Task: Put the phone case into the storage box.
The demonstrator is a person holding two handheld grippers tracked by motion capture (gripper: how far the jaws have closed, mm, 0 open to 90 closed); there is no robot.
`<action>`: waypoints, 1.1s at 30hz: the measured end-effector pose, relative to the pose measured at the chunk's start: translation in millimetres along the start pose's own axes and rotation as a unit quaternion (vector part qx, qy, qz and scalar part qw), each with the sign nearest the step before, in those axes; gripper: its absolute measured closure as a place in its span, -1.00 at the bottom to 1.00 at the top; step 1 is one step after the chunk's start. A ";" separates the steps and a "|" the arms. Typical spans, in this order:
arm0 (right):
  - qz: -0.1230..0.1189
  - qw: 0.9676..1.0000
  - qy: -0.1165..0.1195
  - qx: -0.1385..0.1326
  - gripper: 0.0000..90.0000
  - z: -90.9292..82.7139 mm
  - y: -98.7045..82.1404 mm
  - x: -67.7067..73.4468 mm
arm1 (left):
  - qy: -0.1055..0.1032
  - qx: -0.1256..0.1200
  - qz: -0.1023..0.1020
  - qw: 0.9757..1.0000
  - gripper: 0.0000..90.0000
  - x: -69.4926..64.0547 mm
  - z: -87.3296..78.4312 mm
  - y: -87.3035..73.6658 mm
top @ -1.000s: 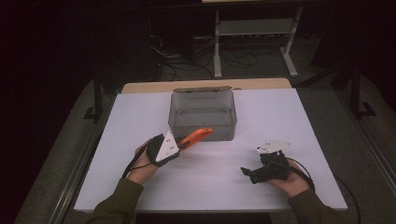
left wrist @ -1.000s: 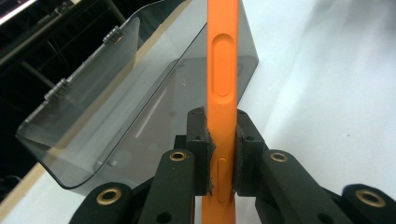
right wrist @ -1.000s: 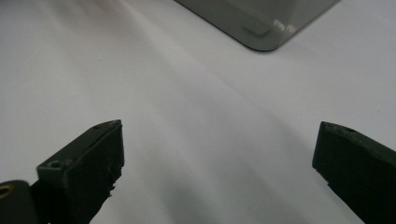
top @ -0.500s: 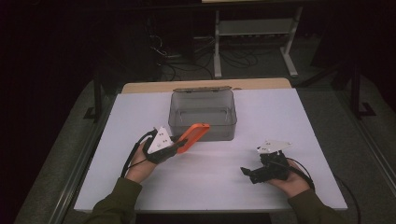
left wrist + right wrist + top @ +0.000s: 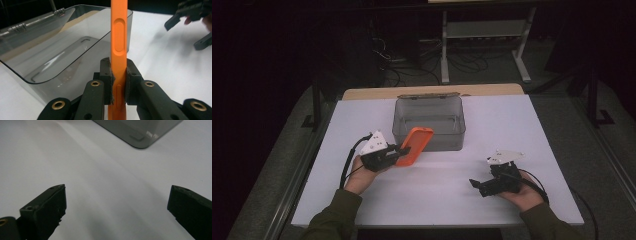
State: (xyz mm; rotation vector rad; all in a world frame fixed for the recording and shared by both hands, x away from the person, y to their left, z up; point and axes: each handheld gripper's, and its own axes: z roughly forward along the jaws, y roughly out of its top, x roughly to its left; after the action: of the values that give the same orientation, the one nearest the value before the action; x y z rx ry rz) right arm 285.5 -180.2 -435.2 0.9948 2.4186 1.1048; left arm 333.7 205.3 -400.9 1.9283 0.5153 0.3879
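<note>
I am holding the left gripper (image 5: 403,149) above the white table surface (image 5: 447,200), and its jaws are clamping a flat orange rubbery phone case (image 5: 414,145) by its lower edge. In the left gripper view the pads (image 5: 107,80) are pressing on both faces of the case (image 5: 118,50), which is standing edge-on and showing an oval side button moulding. The case is sitting just in front of the smoky-grey transparent plastic box (image 5: 428,123), overlapping its front left corner in the high view. The box (image 5: 62,47) is lying open, with a hinged edge at its far side. I am resting the right gripper (image 5: 475,184) on the table well to the right, its jaws standing wide apart over bare surface. I am reading no brand, label or writing anywhere.
</note>
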 end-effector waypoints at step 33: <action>0.003 1.000 -0.004 -0.006 -0.96 -1.5 0.2 -1.0 | -0.040 -0.021 -0.005 0.999 0.77 26.9 -12.7 61.9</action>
State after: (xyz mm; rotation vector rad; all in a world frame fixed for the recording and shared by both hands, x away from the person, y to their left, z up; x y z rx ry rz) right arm 285.5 -181.6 -434.1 1.0008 2.4022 1.1129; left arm 361.4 207.3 -338.1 1.8923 0.4616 0.3102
